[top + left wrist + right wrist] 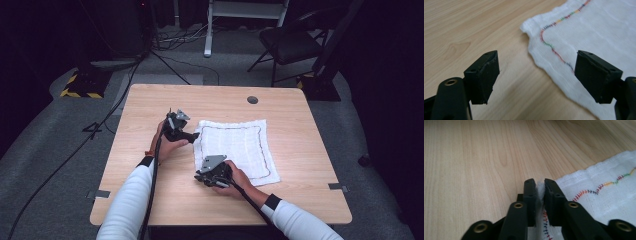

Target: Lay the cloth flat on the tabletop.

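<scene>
Fingers of the right gripper (pixel 539 192) were closed on the near left corner of the white cloth (pixel 599 195), and a small fold of fabric was pinched between the pads. Its own view showed this pinch and the coloured zigzag stitching beside it, while the high view gave the gripper (pixel 201 176) as a dark shape at the cloth's (pixel 235 145) front corner. Fingers of the left gripper (pixel 536 75) stood wide apart and held nothing; one hovered over the bare wooden counter (pixel 461 30), the other over the cloth's (pixel 604 30) edge. From above, the left gripper (pixel 194 135) was just beside the far left corner. The cloth lay flat in the middle of the counter (pixel 300 120).
</scene>
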Motion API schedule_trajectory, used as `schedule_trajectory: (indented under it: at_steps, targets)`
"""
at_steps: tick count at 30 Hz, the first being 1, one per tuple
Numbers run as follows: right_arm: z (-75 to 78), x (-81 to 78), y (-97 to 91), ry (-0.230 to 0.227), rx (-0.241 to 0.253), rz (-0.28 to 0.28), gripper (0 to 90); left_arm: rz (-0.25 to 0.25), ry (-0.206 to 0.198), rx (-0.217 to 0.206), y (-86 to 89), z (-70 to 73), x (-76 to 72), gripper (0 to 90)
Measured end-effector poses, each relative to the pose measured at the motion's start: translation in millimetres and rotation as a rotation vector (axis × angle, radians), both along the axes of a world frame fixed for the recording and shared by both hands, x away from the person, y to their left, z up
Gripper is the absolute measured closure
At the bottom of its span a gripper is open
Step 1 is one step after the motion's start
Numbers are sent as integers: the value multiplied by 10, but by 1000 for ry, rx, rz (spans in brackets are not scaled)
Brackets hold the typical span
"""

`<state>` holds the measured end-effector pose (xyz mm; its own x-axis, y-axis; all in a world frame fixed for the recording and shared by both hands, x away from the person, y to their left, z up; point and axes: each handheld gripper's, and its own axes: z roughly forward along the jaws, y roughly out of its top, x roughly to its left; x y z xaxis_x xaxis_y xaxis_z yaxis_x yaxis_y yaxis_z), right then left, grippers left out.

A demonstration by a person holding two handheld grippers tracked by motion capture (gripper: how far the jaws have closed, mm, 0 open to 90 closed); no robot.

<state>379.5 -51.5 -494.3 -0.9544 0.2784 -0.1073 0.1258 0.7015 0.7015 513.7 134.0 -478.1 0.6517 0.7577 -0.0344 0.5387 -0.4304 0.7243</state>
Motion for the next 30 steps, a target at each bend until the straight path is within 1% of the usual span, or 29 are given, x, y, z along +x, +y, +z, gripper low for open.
schedule_trajectory:
  at_steps: [2,3,5,7,8,9,11,13,15,17,18,19,20,21,22,23,24,25,26,28,30]
  targets:
    - [1,-18,-5,-8,-4,-13,856,21,0,-2,-85,-16,86,213]
    - [0,-22,-9,-8,-3,-15,860,20,-3,4,-113,-26,112,216]
    - [3,-30,-18,-4,-2,-11,865,26,-8,26,-183,-60,181,217]
    - [10,-49,-28,3,-2,-1,868,33,3,33,-219,-98,250,220]
    - [12,-61,-29,2,-5,6,869,48,-2,41,-224,-114,279,215]
    - [15,-74,-29,3,-6,12,869,55,3,32,-225,-131,309,207]
    - [20,-95,-20,-1,-10,20,869,75,20,32,-219,-162,358,202]
    - [20,-103,-18,-2,-14,23,870,84,43,39,-211,-208,400,199]
    - [20,-105,-29,0,-10,24,869,77,47,24,-189,-225,417,176]
    - [22,-108,-32,0,-13,26,870,71,50,29,-189,-217,420,184]
    - [23,-107,-33,1,-13,26,870,54,49,23,-186,-214,418,205]
    - [23,-108,-33,1,-12,25,870,35,46,19,-183,-208,411,256]
    - [22,-110,-34,0,-13,25,870,5,43,11,-183,-199,397,335]
    - [22,-115,-38,0,-13,24,870,-15,43,1,-183,-196,388,409]
    - [23,-115,-42,-3,-13,25,870,-31,46,7,-176,-188,381,480]
    - [27,-113,-46,-3,-12,26,870,-31,45,3,-174,-187,377,550]
    - [29,-111,-49,-4,-9,24,870,-47,52,-3,-158,-181,375,603]
    - [34,-110,-52,-1,-4,21,871,-66,60,-5,-134,-177,367,682]
    - [36,-106,-54,-3,-4,23,871,-69,53,-4,-112,-181,361,713]
    - [36,-100,-54,-4,-4,23,871,-74,59,-18,-53,-186,357,757]
    - [33,-91,-48,-2,1,21,872,-62,59,-33,21,-195,356,786]
